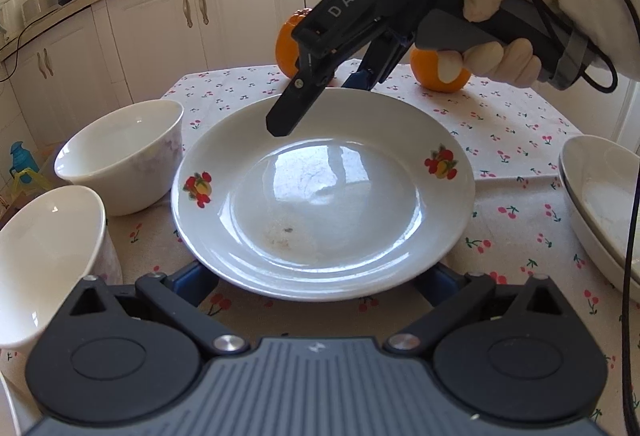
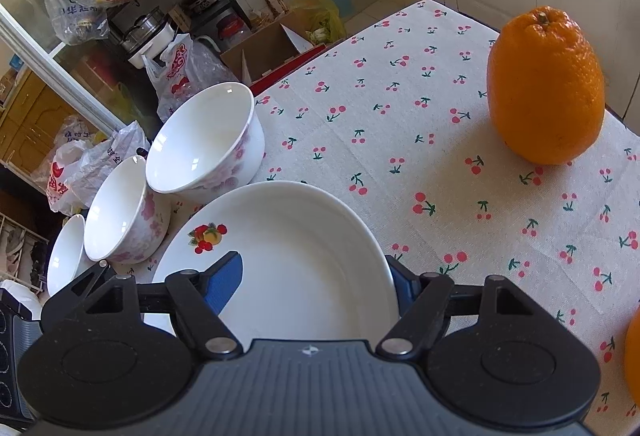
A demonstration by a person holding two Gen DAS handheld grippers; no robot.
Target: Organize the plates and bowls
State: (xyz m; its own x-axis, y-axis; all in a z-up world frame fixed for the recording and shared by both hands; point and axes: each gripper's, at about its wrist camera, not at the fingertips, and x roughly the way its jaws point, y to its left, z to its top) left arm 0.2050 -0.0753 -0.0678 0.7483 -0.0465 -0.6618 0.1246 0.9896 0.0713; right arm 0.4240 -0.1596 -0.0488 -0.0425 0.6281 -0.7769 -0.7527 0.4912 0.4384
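Note:
A white plate with fruit decals (image 1: 324,195) lies in the middle of the cherry-print tablecloth (image 1: 520,220). My right gripper (image 1: 320,103), held by a gloved hand (image 1: 496,47), reaches in from the upper right. It is shut on the plate's far rim, one finger (image 1: 288,115) above it and the other behind it. In the right wrist view a blue pad (image 2: 224,284) lies on the plate (image 2: 288,256) and the other pad sits outside the rim. My left gripper (image 1: 316,288) stands open, and the plate's near rim covers its fingertips.
Two white bowls (image 1: 120,155) (image 1: 44,256) stand left of the plate; the right wrist view shows three bowls (image 2: 204,139) in a row. Stacked white plates (image 1: 600,203) sit at the right. Two oranges (image 1: 440,71) (image 1: 288,47) stand at the back. Beyond the table's left edge are bags and boxes (image 2: 264,51).

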